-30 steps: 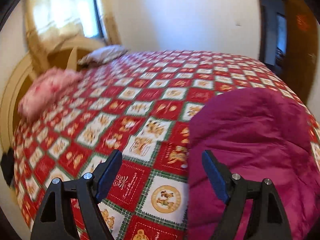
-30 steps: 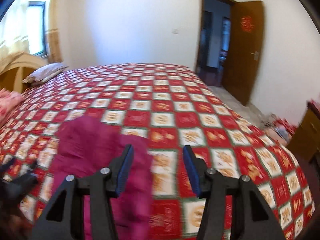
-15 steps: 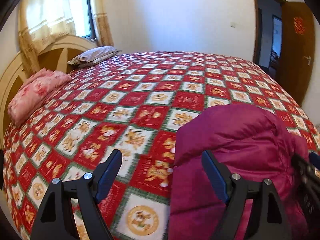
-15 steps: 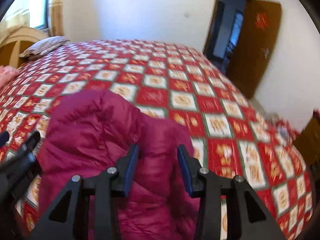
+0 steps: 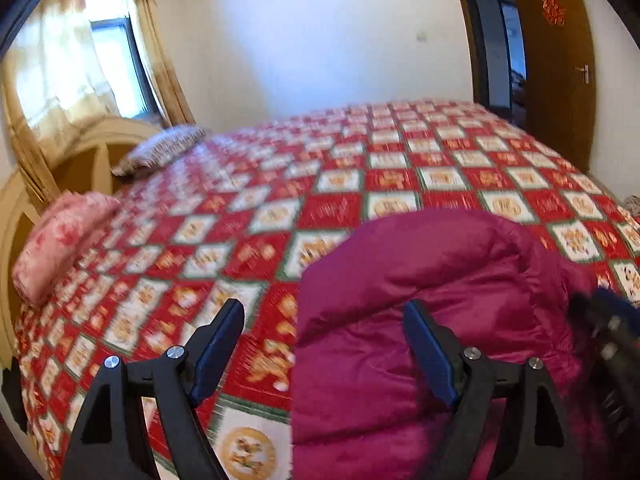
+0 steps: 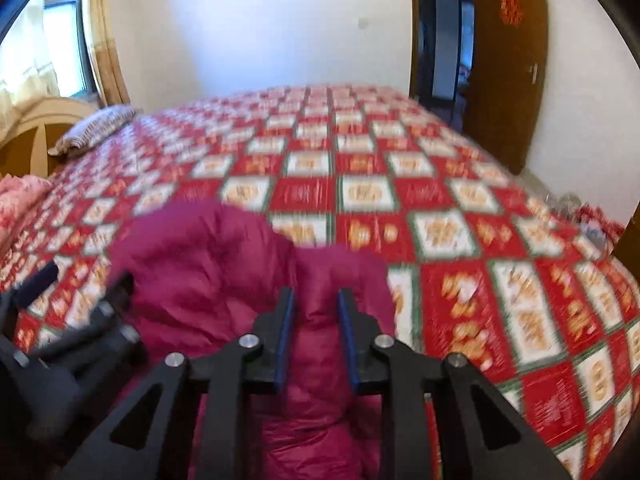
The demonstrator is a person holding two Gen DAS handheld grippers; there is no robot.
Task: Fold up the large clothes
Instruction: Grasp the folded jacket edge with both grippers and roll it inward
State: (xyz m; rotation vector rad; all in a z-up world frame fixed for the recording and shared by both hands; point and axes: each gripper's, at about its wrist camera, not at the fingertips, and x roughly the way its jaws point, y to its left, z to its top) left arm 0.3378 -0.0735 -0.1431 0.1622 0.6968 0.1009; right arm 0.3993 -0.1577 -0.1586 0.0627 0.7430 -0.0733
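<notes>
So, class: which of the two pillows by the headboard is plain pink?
The nearer pillow, at the bed's left edge. The farther pillow, under the window, is striped grey and white.

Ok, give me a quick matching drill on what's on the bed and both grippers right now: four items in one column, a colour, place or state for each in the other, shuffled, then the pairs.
Items:
1. jacket
2. pink pillow
3. left gripper
4. right gripper

States:
A. fingers spread wide, straddling the jacket's left edge
B. magenta, puffy, bunched on the bedspread
C. fingers closing, a fold of jacket between them
D. lies by the headboard, at the near corner

Pairs: 1-B, 2-D, 3-A, 4-C
</notes>
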